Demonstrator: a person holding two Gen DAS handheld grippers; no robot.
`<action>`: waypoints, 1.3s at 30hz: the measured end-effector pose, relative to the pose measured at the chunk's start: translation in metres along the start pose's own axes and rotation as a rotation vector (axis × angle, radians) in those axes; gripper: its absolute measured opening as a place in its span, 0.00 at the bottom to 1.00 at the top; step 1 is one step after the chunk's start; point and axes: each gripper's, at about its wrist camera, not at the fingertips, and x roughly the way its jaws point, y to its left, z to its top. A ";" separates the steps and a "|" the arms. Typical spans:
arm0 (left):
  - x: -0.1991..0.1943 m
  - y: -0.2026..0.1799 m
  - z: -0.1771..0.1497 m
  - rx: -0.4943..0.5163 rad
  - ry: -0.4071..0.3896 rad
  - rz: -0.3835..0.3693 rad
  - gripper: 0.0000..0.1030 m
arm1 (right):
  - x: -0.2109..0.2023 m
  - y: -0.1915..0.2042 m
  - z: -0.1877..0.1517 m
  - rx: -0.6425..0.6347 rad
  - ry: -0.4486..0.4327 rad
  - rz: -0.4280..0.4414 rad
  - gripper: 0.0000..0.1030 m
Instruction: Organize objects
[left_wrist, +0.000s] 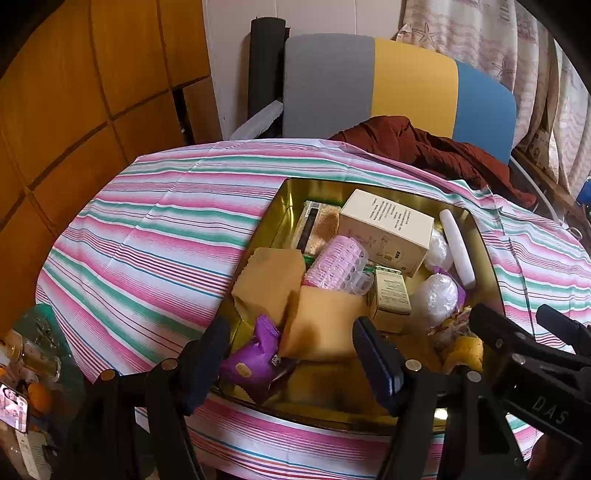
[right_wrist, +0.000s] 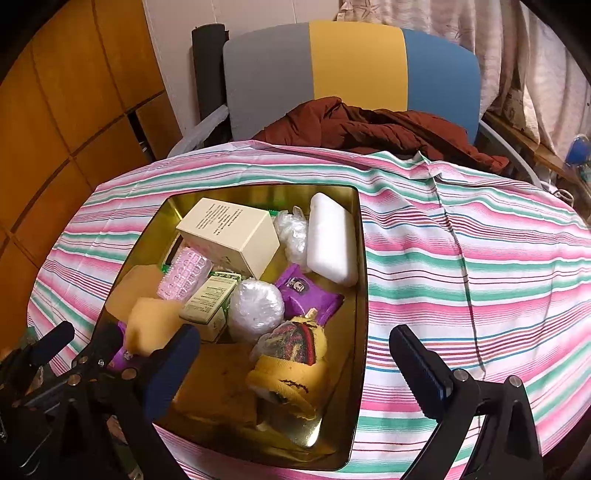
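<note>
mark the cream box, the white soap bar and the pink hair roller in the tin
cream box (right_wrist: 236, 230), right wrist view, top face with the printed text.
white soap bar (right_wrist: 330, 240), right wrist view, middle of its broad face.
pink hair roller (left_wrist: 336, 260), left wrist view, ribbed side.

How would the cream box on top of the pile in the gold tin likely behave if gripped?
The cream box looks like stiff card, so it should hold shape yet may dent. It lies tilted on loose items in the gold tin, so a push would probably tip or slide it.
</note>
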 end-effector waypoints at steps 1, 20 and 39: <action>0.000 0.000 0.000 0.000 -0.002 0.000 0.68 | 0.000 0.000 0.000 -0.001 -0.002 -0.001 1.00; 0.000 0.001 0.007 0.018 -0.016 0.016 0.67 | 0.003 -0.004 -0.001 0.009 -0.006 -0.029 1.00; 0.003 0.002 0.008 0.018 0.010 -0.009 0.54 | 0.007 -0.006 -0.002 0.012 0.002 -0.032 1.00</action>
